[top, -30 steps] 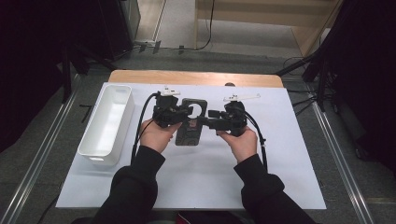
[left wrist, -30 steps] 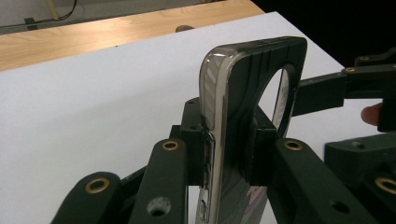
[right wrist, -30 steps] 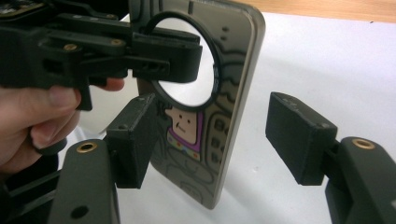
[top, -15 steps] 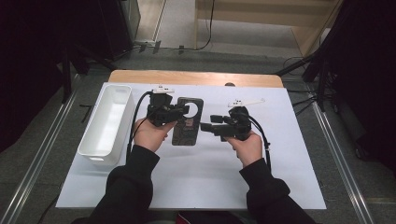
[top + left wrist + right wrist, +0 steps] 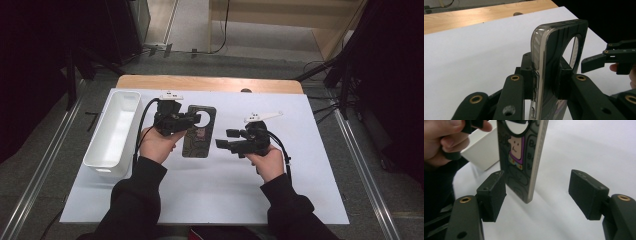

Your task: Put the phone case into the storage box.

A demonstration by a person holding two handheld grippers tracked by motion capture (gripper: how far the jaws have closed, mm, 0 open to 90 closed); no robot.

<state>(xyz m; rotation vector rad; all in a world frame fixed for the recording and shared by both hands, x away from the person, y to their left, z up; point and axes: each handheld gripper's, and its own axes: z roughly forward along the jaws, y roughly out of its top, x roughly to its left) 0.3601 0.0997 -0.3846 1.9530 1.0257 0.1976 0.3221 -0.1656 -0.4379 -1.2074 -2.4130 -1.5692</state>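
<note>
The phone case (image 5: 200,131) is a flat, dark rectangle with rounded corners and a big round hole near its far end. Its rim is clear and glossy (image 5: 537,50), and fine ribs run along the dark back. The inner face (image 5: 517,152) carries a small cartoon figure with a purple frame and grey printed shapes. In the high view it is at the middle of the white sheet (image 5: 300,190), a little left of centre, with its long side going away from the person.

The left gripper (image 5: 187,120) grips the case near the round hole: in the left gripper view its two black pads press on both faces, and the case stands on edge between them. The right gripper (image 5: 224,138) is just beside the near part of the case. Its jaws have just been opening, and in the right gripper view the lower end of the case is between the square, matte pads (image 5: 587,193) without touching the right one; whether the left pad touches it I cannot tell.

A white plastic bin (image 5: 114,131), long and with smooth rounded walls, lies at the left side of the sheet, near the left hand (image 5: 157,145). The sheet covers a wooden table (image 5: 210,82), whose bare strip shows at the far edge. The right hand (image 5: 267,162) is well apart from the bin.
</note>
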